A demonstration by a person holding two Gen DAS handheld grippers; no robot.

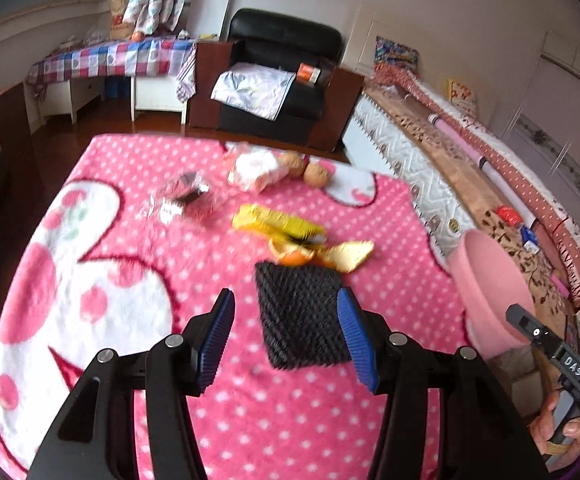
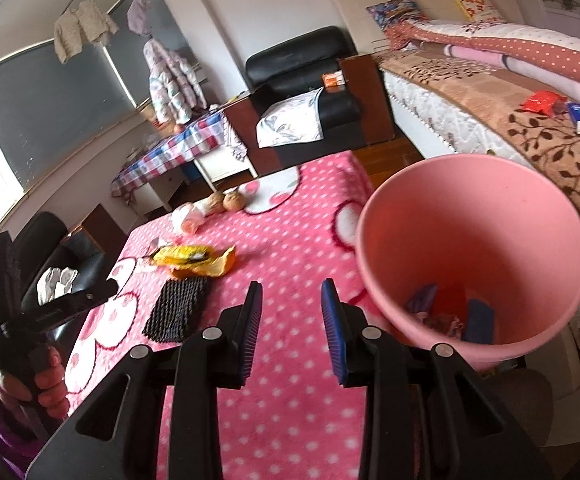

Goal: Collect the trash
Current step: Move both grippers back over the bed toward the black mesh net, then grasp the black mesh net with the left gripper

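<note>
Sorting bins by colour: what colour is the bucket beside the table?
Plain pink, inside and out. The bucket shows best in the right wrist view.

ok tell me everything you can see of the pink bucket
The pink bucket is a plain, smooth, plastic-looking pail with a round rim, wider at the mouth than the base. It sits at the edge of the pink polka-dot blanket, beside the bed, its mouth tipped toward the right wrist camera. Its base is hidden. Inside lie a few scraps: bluish pieces and something crumpled, too blurred to name. The right gripper is close beside it, not touching.
</note>
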